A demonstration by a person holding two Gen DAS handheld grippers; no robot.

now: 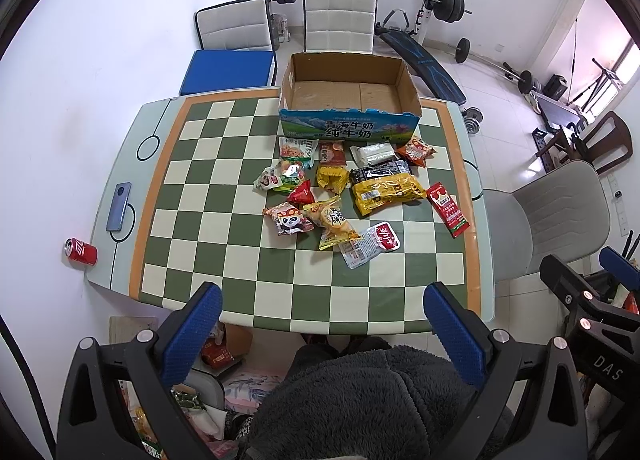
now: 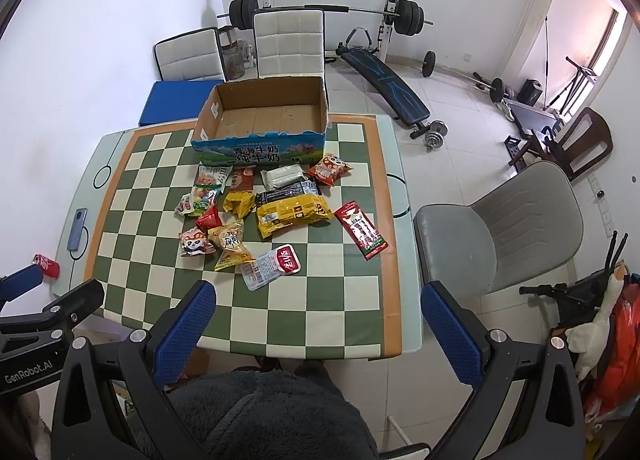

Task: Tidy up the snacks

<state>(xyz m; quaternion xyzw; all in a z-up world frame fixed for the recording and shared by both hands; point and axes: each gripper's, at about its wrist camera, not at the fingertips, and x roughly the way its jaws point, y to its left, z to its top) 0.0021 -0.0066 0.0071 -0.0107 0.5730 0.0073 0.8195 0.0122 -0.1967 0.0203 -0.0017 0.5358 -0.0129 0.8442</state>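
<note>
An empty cardboard box [image 1: 348, 95] [image 2: 262, 113] with a blue printed front stands at the far side of the checkered table [image 1: 224, 260] [image 2: 320, 300]. In front of it lie several snack packets: a big yellow bag [image 1: 386, 191] [image 2: 292, 213], a long red packet [image 1: 447, 209] [image 2: 360, 229], a panda packet [image 1: 289, 219] [image 2: 194, 242] and a clear packet with a red label [image 1: 370, 244] [image 2: 270, 266]. My left gripper [image 1: 322, 300] is open above the table's near edge, holding nothing. My right gripper [image 2: 318, 300] hangs open too, well short of the snacks.
A phone [image 1: 119, 206] [image 2: 77, 230] lies at the table's left edge, a red can [image 1: 81, 251] [image 2: 47, 264] beside it. A grey chair [image 1: 560, 211] [image 2: 500, 227] stands to the right, white chairs [image 1: 340, 19] [image 2: 290, 43] behind the box. A person's fleece-covered lap [image 1: 360, 400] sits below the grippers.
</note>
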